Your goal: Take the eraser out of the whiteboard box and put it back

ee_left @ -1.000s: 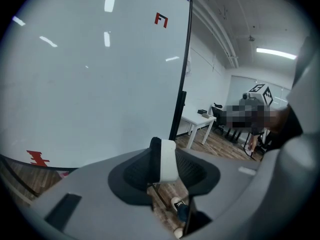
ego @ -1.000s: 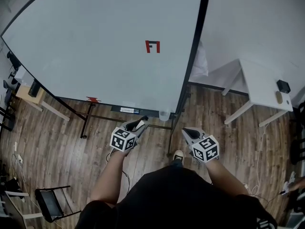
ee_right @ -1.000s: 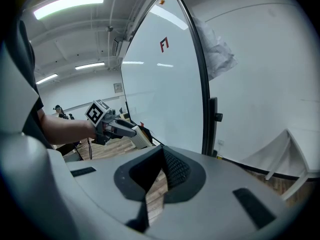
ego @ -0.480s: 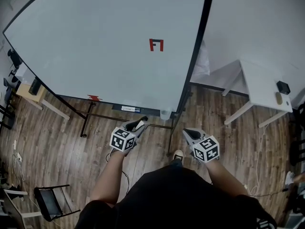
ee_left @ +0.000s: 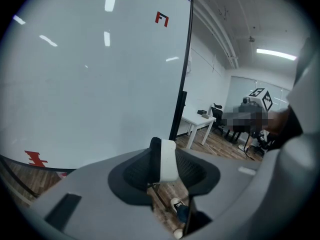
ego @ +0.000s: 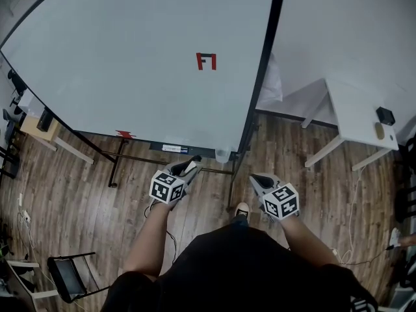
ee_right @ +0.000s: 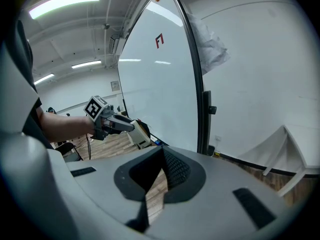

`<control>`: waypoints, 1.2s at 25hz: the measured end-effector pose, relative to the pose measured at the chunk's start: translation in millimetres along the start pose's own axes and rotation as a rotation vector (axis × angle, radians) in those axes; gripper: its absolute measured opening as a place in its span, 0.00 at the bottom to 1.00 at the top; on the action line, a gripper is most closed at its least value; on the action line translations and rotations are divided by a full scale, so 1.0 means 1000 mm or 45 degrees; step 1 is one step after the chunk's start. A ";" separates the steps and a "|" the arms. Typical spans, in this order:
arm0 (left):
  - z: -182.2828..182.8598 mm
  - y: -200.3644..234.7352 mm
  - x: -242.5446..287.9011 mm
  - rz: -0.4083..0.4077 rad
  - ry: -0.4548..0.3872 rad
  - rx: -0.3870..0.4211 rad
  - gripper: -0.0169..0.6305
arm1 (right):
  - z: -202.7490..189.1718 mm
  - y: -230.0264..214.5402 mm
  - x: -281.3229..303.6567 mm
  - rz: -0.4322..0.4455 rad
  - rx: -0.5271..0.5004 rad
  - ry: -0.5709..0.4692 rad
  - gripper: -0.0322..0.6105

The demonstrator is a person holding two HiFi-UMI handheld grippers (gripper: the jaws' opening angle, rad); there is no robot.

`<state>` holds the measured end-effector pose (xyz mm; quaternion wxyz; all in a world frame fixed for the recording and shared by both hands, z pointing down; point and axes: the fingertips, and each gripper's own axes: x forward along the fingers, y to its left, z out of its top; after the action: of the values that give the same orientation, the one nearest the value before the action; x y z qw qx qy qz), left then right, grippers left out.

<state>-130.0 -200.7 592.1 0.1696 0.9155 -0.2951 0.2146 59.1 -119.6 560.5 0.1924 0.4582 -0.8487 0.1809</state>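
Wood-plank floor (ego: 78, 194), big white whiteboard (ego: 130, 64) ahead. Left gripper (ego: 190, 166) clamped on white block eraser with dark felt side (ee_left: 168, 160), upright between jaws, near the board's bottom edge. Right gripper (ego: 259, 180) jaws look together, empty.

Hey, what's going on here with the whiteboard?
A person stands facing a whiteboard with a gripper in each hand. The left gripper is clamped on an eraser, held in the air short of the board's lower edge. The right gripper is shut and empty, beside it. Neither touches the board.
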 end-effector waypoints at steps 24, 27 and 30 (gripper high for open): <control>0.047 -0.011 0.079 -0.072 0.008 0.041 0.26 | -0.012 -0.058 0.005 -0.007 0.038 0.056 0.04; 0.051 -0.010 0.090 -0.078 0.012 0.042 0.26 | -0.013 -0.064 0.006 -0.006 0.040 0.062 0.04; 0.052 -0.008 0.100 -0.081 0.018 0.033 0.26 | -0.012 -0.071 0.008 -0.007 0.044 0.068 0.05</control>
<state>-36.4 -263.6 595.7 0.1665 0.9250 -0.2617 0.2195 116.8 -156.0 584.4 0.2074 0.4589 -0.8388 0.2070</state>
